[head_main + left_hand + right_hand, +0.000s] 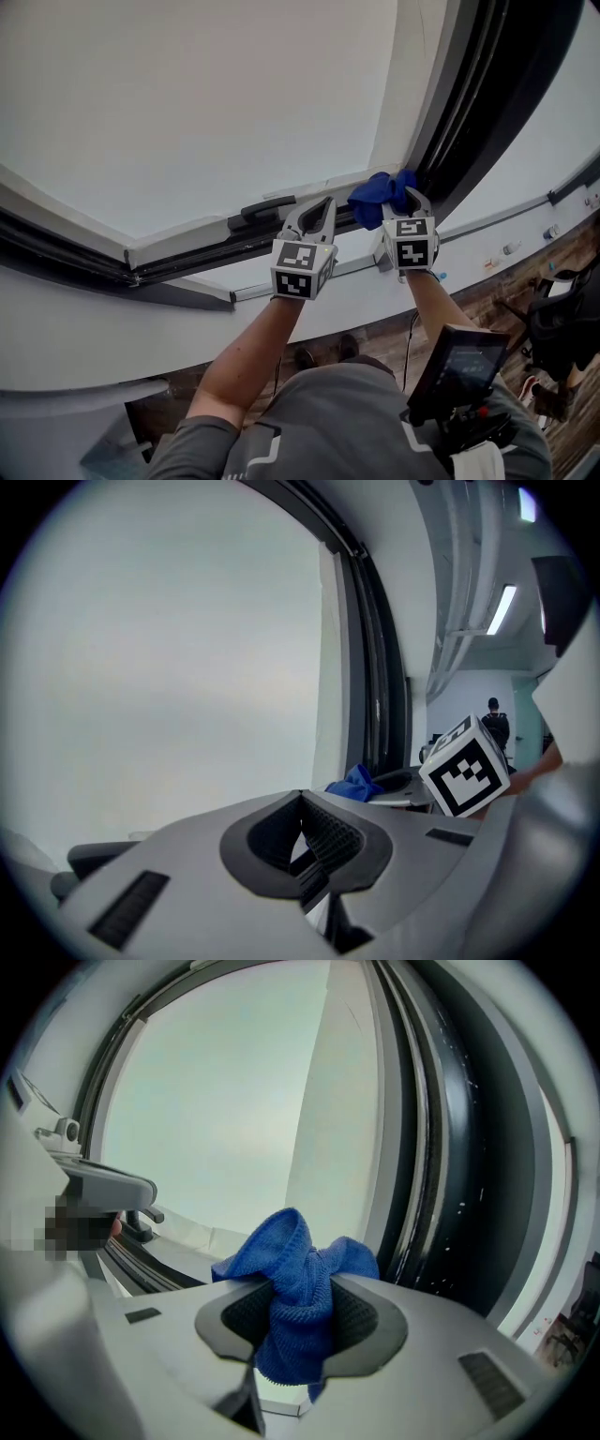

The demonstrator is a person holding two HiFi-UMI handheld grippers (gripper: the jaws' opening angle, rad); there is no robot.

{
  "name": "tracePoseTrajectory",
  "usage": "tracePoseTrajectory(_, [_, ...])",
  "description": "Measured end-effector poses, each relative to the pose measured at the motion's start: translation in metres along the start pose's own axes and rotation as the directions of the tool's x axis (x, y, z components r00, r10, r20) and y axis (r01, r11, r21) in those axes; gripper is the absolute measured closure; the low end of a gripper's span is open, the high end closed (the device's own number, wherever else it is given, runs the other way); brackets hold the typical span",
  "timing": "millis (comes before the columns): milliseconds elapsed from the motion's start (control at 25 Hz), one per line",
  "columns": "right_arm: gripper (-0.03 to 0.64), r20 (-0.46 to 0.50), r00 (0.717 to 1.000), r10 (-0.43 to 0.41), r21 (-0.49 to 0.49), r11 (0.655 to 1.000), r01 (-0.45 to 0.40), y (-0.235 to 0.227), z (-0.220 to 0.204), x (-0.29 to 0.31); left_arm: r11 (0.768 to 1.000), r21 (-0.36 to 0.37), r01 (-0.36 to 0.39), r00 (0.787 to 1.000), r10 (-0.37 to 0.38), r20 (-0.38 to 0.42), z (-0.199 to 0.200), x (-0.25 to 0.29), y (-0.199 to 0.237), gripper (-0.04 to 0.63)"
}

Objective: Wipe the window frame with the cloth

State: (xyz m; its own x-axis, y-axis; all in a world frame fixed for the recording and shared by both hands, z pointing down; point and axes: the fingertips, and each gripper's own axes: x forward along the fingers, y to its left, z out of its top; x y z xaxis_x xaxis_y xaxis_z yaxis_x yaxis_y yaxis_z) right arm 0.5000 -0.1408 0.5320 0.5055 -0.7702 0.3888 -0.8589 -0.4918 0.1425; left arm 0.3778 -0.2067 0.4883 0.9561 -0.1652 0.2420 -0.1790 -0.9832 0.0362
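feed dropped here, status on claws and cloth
Right claw shut on cloth, by frame corner. Left claw shut, empty. Nothing in the way.

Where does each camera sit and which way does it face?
Head view: on the head, looking down at the window frame; forearms, left gripper, right gripper show.
Left gripper view: on that gripper, along its shut jaws toward the frame corner.
Right gripper view: on that gripper, facing the glass; jaws clamp the blue cloth.
All three share the cloth.
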Motion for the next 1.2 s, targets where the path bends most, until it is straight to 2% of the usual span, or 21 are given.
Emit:
tracePoseTrajectory(320, [0.463,0.0,0.994,0.106,0.039,0.994,-0.106,0.053,0.008,0.011,0.987,-0.031,-0.16,0.987,0.161,0.021,0.008,-0.044,0.051,0.588])
tracePoseTrajectory(560, [0.463,-0.005,0.98,0.2,0.01,0.98,-0.2,0.105,0.015,0.018,0.962,-0.058,-0.268,0.962,0.271,0.031,0.005,-0.083,0.09,0.588])
tracePoseTrajectory(960, [0.463,-0.01,0.943,0.332,-0.004,0.943,-0.332,0.189,0.027,0.016,0.922,-0.103,-0.374,0.925,0.379,0.028,-0.011,-0.149,0.13,0.588])
tracePoseTrajectory(1200, [0.465,-0.019,0.94,0.342,0.019,0.94,-0.341,0.215,0.027,0.015,0.901,-0.118,-0.418,0.905,0.424,0.028,-0.017,-0.181,0.146,0.588])
